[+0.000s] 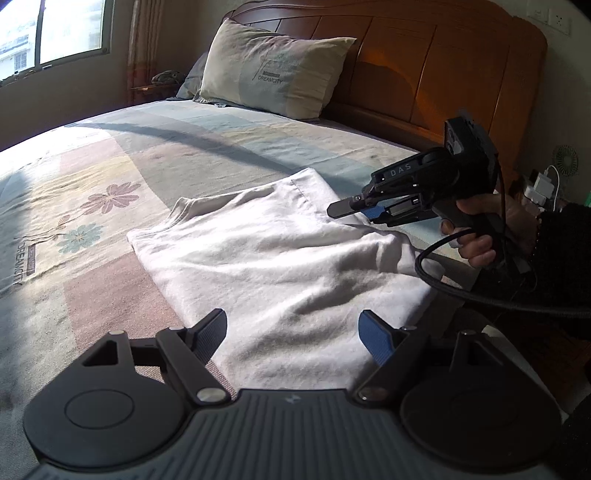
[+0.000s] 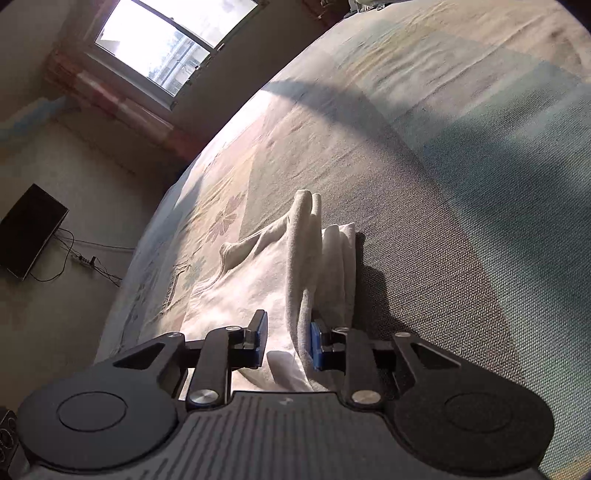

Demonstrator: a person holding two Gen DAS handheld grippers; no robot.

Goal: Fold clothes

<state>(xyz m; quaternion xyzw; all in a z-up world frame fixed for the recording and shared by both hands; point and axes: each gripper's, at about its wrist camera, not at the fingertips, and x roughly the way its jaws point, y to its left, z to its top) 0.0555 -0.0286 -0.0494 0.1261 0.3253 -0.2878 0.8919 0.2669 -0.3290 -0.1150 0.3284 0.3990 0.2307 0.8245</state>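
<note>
A white T-shirt [image 1: 273,258] lies partly folded on the bed, its collar toward the flowered part of the sheet. My left gripper [image 1: 293,332] is open and empty, hovering over the shirt's near edge. My right gripper [image 1: 351,210] is held by a hand at the shirt's right side, near the folded sleeve. In the right wrist view the right gripper [image 2: 288,339] is open, its jaws a little apart, with a raised fold of the shirt [image 2: 303,258] between them, against the right blue pad.
The bed [image 1: 92,206] has a pastel patchwork sheet with flower prints. A pillow [image 1: 273,70] leans on the wooden headboard [image 1: 424,66]. A window [image 1: 55,29] is at left. Chargers and a small fan [image 1: 565,158] stand beside the bed at right.
</note>
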